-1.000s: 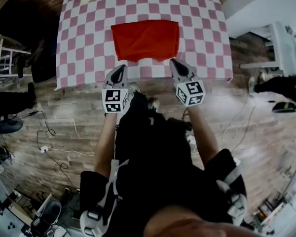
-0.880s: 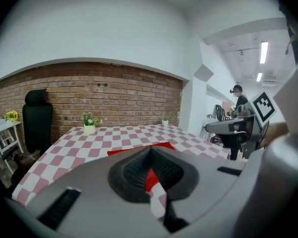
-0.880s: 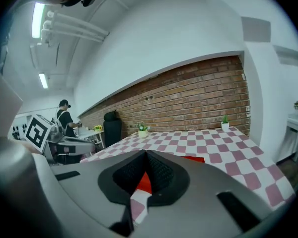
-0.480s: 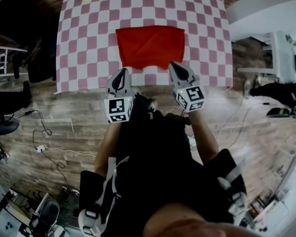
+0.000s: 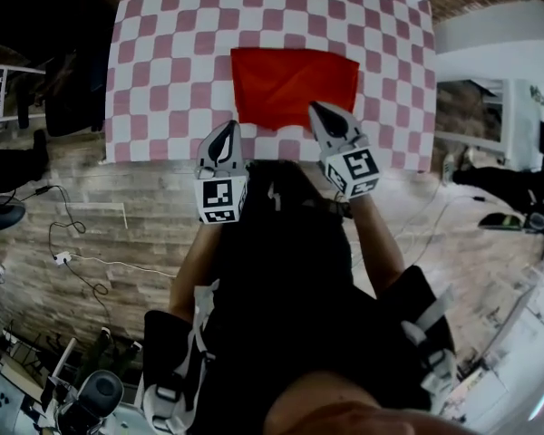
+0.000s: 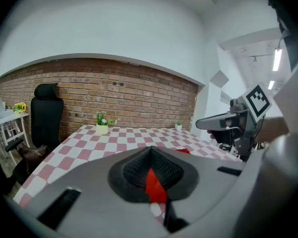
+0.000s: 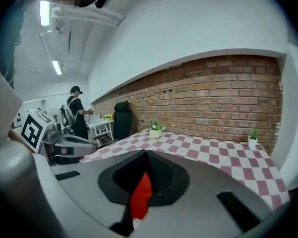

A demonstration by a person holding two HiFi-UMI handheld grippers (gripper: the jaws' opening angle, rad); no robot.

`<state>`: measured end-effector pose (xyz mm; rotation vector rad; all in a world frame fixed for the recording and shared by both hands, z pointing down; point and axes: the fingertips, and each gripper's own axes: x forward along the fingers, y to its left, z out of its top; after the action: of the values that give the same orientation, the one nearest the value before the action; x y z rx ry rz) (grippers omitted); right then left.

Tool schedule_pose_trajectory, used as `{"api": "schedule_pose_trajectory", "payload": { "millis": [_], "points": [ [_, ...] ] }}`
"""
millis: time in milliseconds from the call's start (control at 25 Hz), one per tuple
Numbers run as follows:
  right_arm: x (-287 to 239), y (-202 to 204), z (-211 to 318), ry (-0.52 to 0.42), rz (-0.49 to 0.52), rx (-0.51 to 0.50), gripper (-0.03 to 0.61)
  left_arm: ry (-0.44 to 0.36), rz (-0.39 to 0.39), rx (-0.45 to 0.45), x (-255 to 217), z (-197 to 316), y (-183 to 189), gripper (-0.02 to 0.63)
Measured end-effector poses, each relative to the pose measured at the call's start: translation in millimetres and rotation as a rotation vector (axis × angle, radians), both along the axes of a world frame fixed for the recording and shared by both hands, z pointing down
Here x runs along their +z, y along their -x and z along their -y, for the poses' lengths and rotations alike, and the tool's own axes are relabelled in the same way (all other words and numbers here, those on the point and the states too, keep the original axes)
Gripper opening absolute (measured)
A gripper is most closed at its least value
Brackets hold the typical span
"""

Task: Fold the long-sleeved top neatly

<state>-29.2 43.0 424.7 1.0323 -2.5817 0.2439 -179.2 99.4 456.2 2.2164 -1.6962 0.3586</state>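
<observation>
Two hand-held grippers hang at the near edge of the checked table (image 5: 163, 62): the left gripper (image 5: 227, 130) and the right gripper (image 5: 317, 112) each have their jaws pressed together, pinching nothing. The red long-sleeved top (image 5: 295, 82) lies folded in a flat rectangle on the table, just ahead of both tips.

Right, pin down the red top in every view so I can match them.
Head view: red top lies upper centre, flat on the table.
Left gripper view: red top is only a sliver, low centre, in the slit between the jaws.
Right gripper view: red top is again a sliver, low centre, between the jaws.
Shared landmark: the checked tablecloth.
</observation>
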Motion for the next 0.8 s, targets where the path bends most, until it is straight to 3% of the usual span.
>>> {"api": "schedule_pose_trajectory", "payload": {
  "millis": [320,800],
  "points": [
    [16,37,37,0.021,-0.058,-0.108,0.009,0.052,-0.023,-0.048,24,15,3,0.006],
    [62,89,94,0.113,-0.173,-0.334,0.009,0.212,-0.042,-0.176,90,44,2,0.007]
  ]
}}
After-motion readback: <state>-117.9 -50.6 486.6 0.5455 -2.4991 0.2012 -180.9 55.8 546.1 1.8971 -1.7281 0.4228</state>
